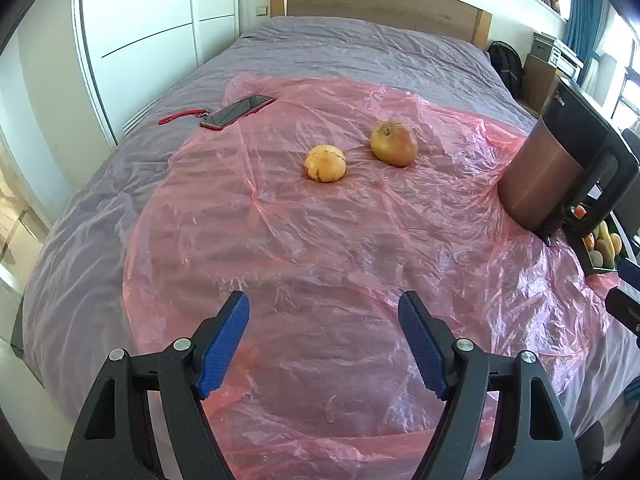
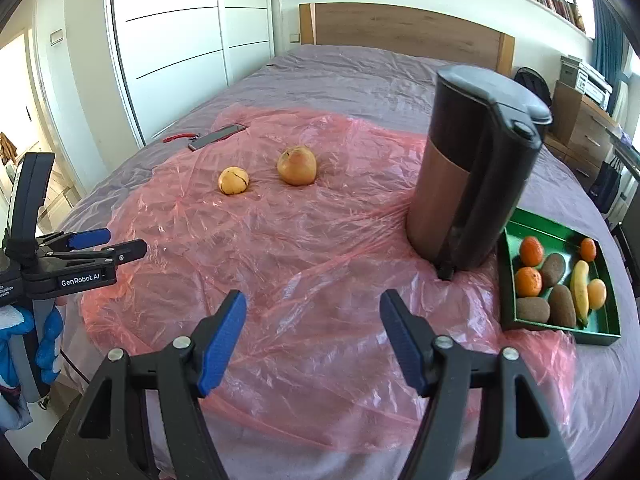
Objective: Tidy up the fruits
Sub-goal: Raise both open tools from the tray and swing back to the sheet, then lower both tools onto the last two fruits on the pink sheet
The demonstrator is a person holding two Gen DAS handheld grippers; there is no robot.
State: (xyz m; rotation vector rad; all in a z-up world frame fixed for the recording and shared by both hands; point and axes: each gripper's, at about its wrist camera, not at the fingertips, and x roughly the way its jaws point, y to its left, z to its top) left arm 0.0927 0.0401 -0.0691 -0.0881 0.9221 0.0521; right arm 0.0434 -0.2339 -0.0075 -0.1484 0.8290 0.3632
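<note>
Two yellowish fruits lie loose on a pink plastic sheet (image 1: 320, 240) spread over a bed: a smaller cracked one (image 1: 325, 162) (image 2: 233, 180) and a larger apple-like one (image 1: 394, 143) (image 2: 297, 165) to its right. A green tray (image 2: 516, 224) at the right holds oranges, brown fruits and a banana (image 2: 580, 290). My left gripper (image 1: 324, 312) is open and empty, well short of the two fruits. My right gripper (image 2: 313, 310) is open and empty too, over the sheet. The left gripper (image 2: 120, 242) also shows at the left edge of the right wrist view.
A tall copper-and-black jug (image 2: 472, 184) (image 1: 560, 176) stands on the sheet between the loose fruits and the tray. A phone (image 1: 236, 112) with a red strap (image 1: 182, 117) lies at the sheet's far left. White wardrobe doors (image 1: 140, 40) run along the left; a wooden headboard (image 1: 376, 4) is behind.
</note>
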